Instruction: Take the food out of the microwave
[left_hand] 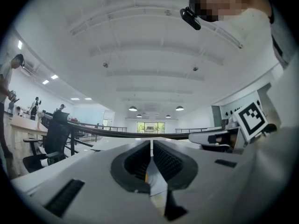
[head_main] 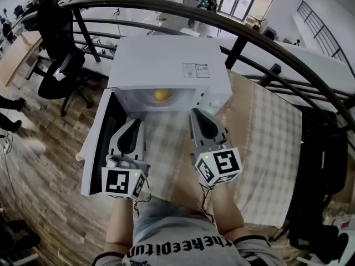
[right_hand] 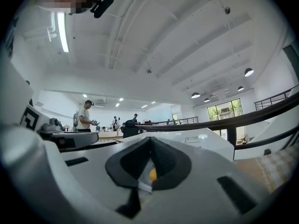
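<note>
While food [head_main: 161, 95] sits in the open microwave [head_main: 166, 60], left tool [head_main: 135, 123] and right tool [head_main: 196, 113] are closed, empty.

Support surface: a table [head_main: 277, 170] fully draped in a beige checked fabric cloth [head_main: 260, 121] (the frame and top under it cannot be seen). The cloth reaches the near edge and hangs over it, lying mostly flat with faint creases. A tanner strip runs through it just right of centre. Directly on the cloth stands a white box-shaped microwave [head_main: 166, 65], upright, at the far left part of the table. Its white door with dark inner window [head_main: 102, 140] is swung open to the left. The brown wood-plank floor [head_main: 44, 204] shows just beyond the door.
</note>
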`<state>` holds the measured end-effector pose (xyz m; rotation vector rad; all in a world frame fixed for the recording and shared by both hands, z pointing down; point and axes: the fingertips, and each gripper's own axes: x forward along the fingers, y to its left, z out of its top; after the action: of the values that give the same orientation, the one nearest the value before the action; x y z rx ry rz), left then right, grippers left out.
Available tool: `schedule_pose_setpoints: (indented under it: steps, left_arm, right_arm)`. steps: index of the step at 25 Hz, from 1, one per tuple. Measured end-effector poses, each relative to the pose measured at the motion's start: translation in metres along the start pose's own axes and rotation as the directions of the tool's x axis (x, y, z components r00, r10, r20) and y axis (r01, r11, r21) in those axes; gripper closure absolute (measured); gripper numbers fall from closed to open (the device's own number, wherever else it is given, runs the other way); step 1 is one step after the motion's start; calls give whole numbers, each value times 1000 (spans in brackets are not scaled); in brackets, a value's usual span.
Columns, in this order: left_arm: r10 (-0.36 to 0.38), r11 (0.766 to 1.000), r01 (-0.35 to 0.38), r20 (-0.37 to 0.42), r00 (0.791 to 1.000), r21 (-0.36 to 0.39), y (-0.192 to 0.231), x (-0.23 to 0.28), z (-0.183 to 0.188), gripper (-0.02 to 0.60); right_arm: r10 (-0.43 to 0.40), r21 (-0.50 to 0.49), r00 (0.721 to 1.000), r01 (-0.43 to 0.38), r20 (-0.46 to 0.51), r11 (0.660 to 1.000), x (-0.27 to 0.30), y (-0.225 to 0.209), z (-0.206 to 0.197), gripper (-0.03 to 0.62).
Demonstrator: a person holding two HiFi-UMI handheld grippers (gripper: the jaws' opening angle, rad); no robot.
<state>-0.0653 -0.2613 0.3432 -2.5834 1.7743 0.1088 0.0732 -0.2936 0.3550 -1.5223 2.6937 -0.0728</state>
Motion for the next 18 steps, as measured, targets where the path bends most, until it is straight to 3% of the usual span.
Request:
schedule_pose_setpoints:
  steps: [7, 16, 18]
  left_arm:
    - [-109, 994, 105, -83, 991, -42, 8, 29, -62, 563]
    - [-140, 989, 134, -126, 982, -56, 26, 75, -130, 557]
    - [-145, 989, 139, -134, 980, -54, 28, 85, -140, 504]
  right_arm:
    - [-8, 1, 999, 8, -45, 1000, 23, 5, -30, 588]
    - [-45, 7, 996, 46, -83, 999, 37, -8, -56, 588]
    - [-58, 11, 994, 59, -88, 998, 37, -13, -60, 588]
